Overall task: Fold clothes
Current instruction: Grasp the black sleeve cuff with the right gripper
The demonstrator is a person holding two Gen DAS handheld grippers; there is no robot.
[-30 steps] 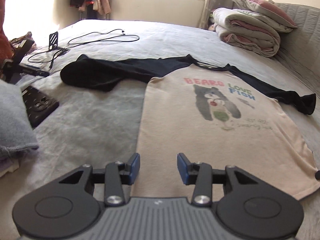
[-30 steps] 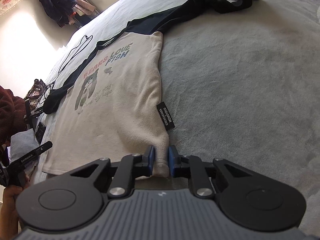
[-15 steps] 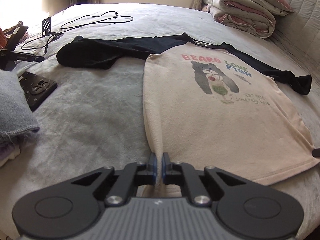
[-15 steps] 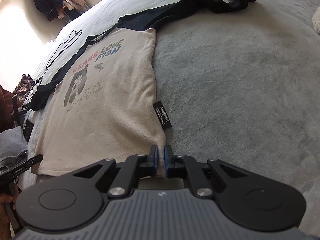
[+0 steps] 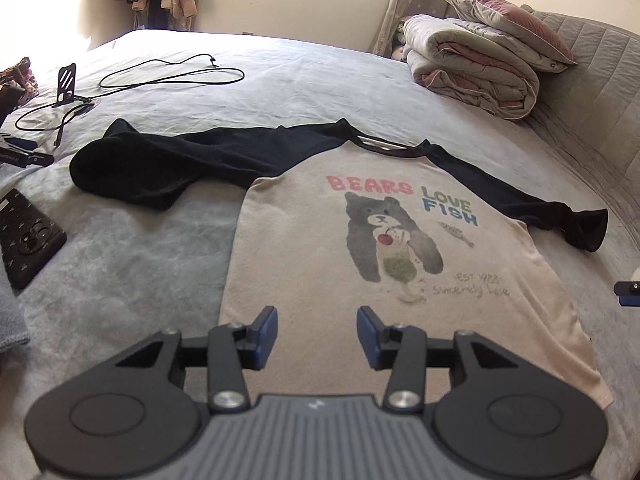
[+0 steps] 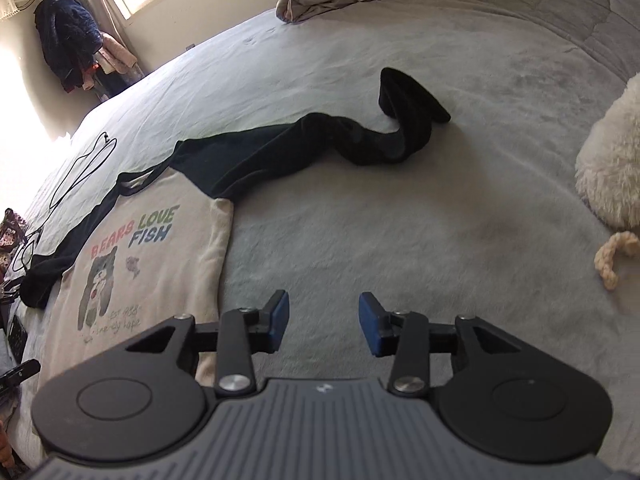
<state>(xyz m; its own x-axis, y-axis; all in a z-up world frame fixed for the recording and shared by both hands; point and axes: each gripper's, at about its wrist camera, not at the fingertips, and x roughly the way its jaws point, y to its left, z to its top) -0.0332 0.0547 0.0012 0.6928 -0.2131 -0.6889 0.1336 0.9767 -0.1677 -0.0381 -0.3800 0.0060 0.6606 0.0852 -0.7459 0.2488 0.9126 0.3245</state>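
A cream shirt (image 5: 320, 264) with black long sleeves and a bear print lies face up, spread flat on the grey bed (image 5: 132, 280). One black sleeve (image 5: 160, 168) stretches left, the other black sleeve (image 6: 320, 140) trails off to the right with its cuff curled up. My left gripper (image 5: 316, 334) hovers open above the shirt's lower part, holding nothing. My right gripper (image 6: 322, 324) is open too, over bare bedspread just right of the shirt's side edge (image 6: 218, 248). The shirt's hem is hidden behind both grippers.
A phone (image 5: 24, 240) in a dark case lies at the left, with a black cable (image 5: 160, 76) and a small stand (image 5: 66, 84) beyond it. Folded quilts (image 5: 480, 68) are stacked at the back right. A white fluffy item (image 6: 612, 168) sits right of the sleeve.
Both grippers were shut on the shirt's bottom corners half a second ago; both have let go, opened and lifted. The right one has swung to the right, off the shirt.
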